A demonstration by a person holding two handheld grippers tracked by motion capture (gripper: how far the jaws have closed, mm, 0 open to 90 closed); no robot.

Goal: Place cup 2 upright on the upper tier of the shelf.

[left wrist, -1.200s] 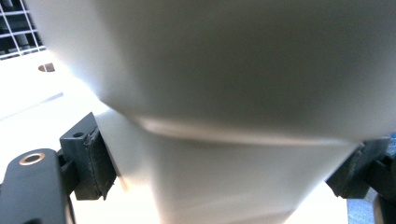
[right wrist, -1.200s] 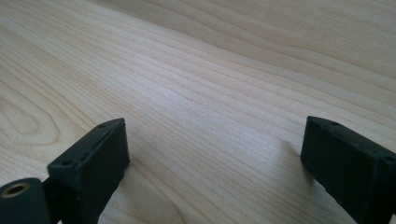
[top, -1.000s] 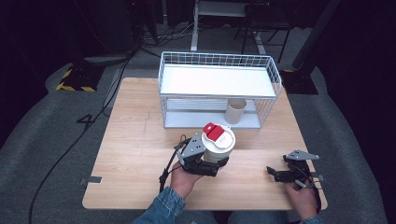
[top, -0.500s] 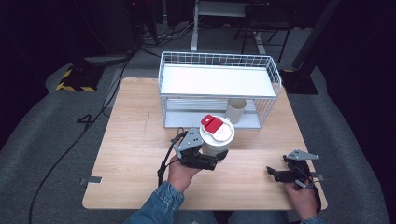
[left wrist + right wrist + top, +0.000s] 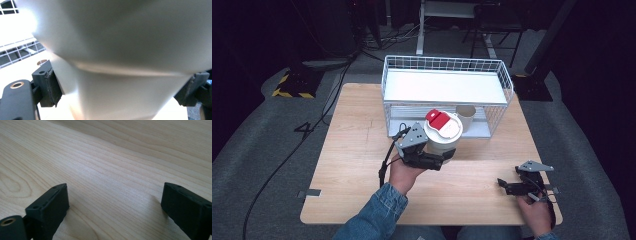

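Two grippers are in my hands at a pale wooden table (image 5: 357, 165). Near the middle of the high view, my left gripper (image 5: 439, 159) has its jaws clamped on the sides of a white cup (image 5: 442, 142) with a white lid and a red tab. I hold the cup just in front of a white wire rack (image 5: 447, 97) that takes up the upper middle of the frame. In the left gripper view the cup's pale wall (image 5: 125, 82) runs between both dark pads (image 5: 53, 85), pressed at each side, and part of the rack's wire grid (image 5: 17, 51) shows at the left edge.

The rack's solid white shelf lies above an open lower level. A second, lidless cup (image 5: 466, 116) stands in that lower level, just right of and behind the held cup, close to its rim.

At the lower right of the high view, my right gripper (image 5: 507, 187) lies low over the table edge, well apart from the cup. In the right gripper view its jaws stand wide apart with nothing between them, bare wood grain (image 5: 112, 170) beyond.

Dark cables trail across the grey floor (image 5: 257, 150) at the left of the frame.
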